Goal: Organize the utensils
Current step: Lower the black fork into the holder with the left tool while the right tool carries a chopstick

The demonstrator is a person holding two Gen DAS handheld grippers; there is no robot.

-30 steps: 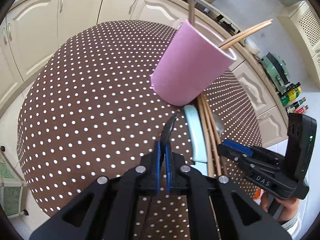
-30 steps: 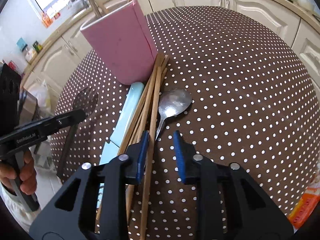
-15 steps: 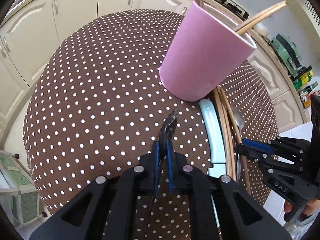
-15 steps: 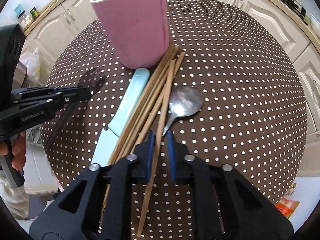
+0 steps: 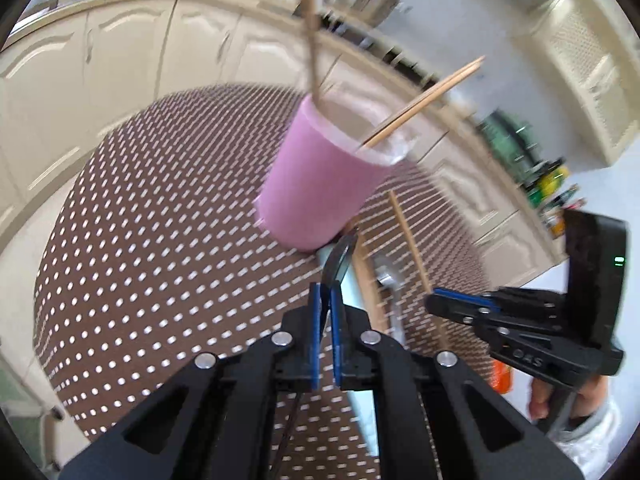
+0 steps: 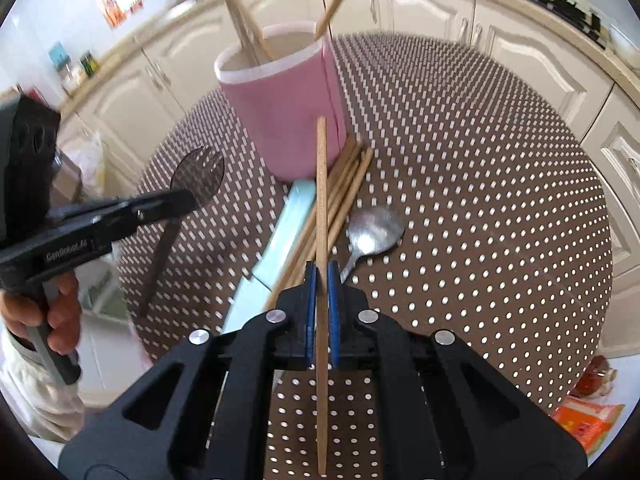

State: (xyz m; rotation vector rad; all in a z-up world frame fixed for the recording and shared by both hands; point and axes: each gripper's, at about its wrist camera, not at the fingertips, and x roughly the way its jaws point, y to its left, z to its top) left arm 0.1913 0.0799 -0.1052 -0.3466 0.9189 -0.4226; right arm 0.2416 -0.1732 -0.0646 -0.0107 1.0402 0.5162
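The table [image 6: 500,168], round and covered in a brown dotted cloth, carried everything. At its middle stood the pink cup [image 6: 288,112], upright, with a few chopsticks already leaning out of its mouth; that made it the likely home for the loose utensils, so both hands worked close to it.

Touching the cup's base lay a pale blue knife [image 6: 280,236] and, against it, a bundle of chopsticks [image 6: 340,196] fanned toward the cup. Just beside the bundle a metal spoon [image 6: 374,234] lay with its bowl up.

The left gripper [image 5: 327,312] was closed on a dark fork [image 6: 198,174], pinching the handle so the tines stood up and forward while the rest of the handle hung below. It was held off to the cup's side, above the cloth, probably waiting its turn at the rim.

The right gripper [image 6: 320,292] was closed on one chopstick [image 6: 321,184], clamped partway along its length so that a long part reached forward toward the cup and a shorter tail ran back under the camera. It was raised clear of the bundle, and that grip would let the tip be steered over the rim. The tip sat in front of the cup wall, not yet above the opening.
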